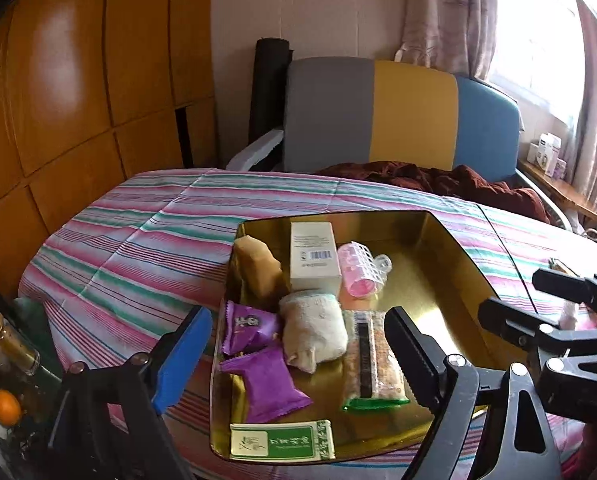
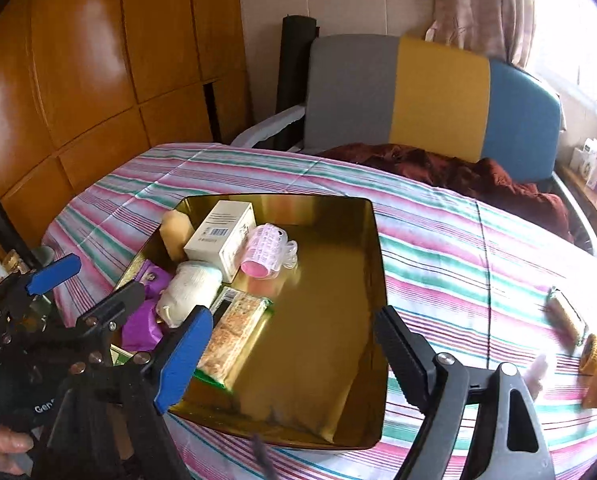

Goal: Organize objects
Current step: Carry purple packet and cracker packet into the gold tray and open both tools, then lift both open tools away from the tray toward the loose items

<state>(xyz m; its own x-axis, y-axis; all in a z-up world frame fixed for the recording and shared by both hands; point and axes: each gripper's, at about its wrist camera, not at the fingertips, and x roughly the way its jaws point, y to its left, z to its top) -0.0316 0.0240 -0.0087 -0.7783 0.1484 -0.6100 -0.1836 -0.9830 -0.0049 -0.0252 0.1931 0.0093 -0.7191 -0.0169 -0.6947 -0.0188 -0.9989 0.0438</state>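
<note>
The gold tray (image 1: 438, 264) lies on the striped cloth (image 1: 138, 240). In the left wrist view the left gripper (image 1: 294, 354) stands wide open and empty above the purple packets (image 1: 266, 384) and grain bar (image 1: 372, 360).

In the right wrist view the right gripper (image 2: 290, 356) is also wide open, holding nothing, over the tray's bare part.

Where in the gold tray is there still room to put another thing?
The gold tray is bare on its right half, from the pink curler and grain bar across to the right wall. The left side is crowded: white box, purple packets, cloth roll.
</note>
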